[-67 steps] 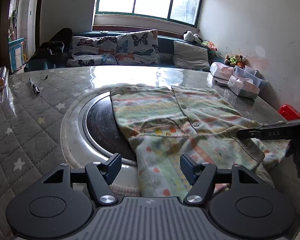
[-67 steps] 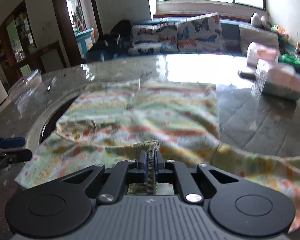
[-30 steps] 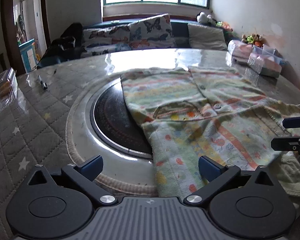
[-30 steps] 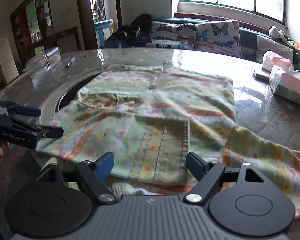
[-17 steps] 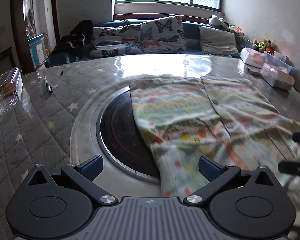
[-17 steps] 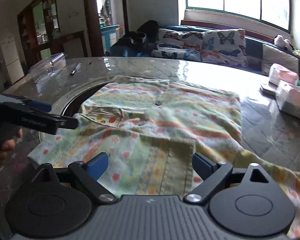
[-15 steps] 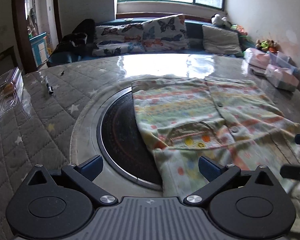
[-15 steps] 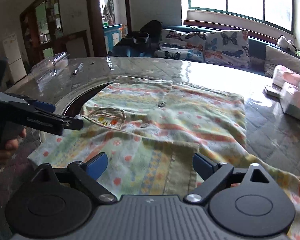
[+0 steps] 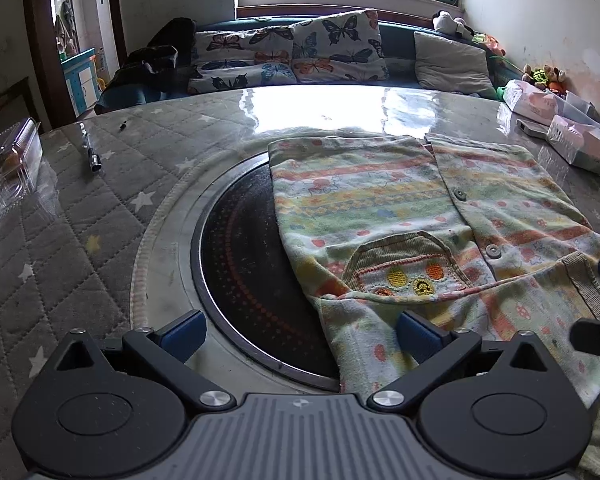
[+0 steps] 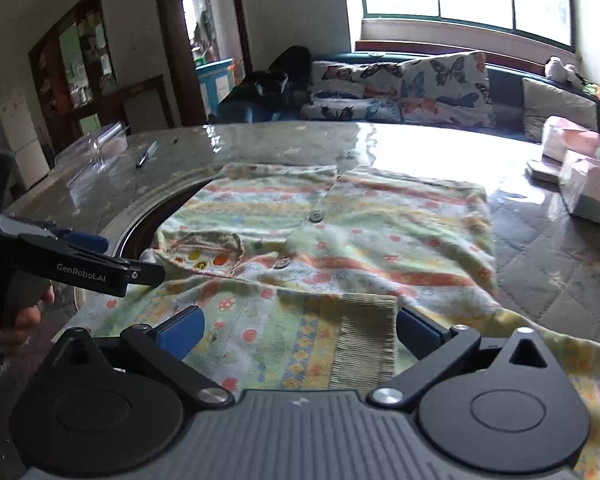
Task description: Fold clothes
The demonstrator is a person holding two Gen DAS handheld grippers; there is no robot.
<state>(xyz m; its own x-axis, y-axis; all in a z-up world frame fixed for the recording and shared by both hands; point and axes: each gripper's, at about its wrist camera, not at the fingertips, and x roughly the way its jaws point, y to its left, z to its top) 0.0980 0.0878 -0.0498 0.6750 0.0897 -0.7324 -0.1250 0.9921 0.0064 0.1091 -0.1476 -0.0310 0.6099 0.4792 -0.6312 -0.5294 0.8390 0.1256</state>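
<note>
The round table (image 9: 100, 240), quilted in grey with stars, fills the space ahead of both tongs, and its dark inset disc (image 9: 244, 264) lies straight ahead of the left gripper (image 9: 298, 334), a little to its left. Across the disc's right edge and the table beyond lies the patterned baby shirt (image 9: 380, 208), button front up, spread flat with its long axis running from just under the tongs away towards the window; which end is the collar cannot be told. Its pocket (image 9: 404, 268) sits just ahead of the left gripper's right finger, and a sleeve (image 10: 300, 328) is folded across the near end, its ribbed cuff (image 10: 366, 340) lying between the fingers of the right gripper (image 10: 298, 334). The left gripper's jaws stand wide apart and hold nothing, with the shirt's near edge below its right finger. The right gripper's jaws are opening, spread as wide as they go, the cuff lying loose beneath them, unpinched. From the right wrist view the left gripper reaches in from the left, its tips at the shirt's edge beside the pocket.
</note>
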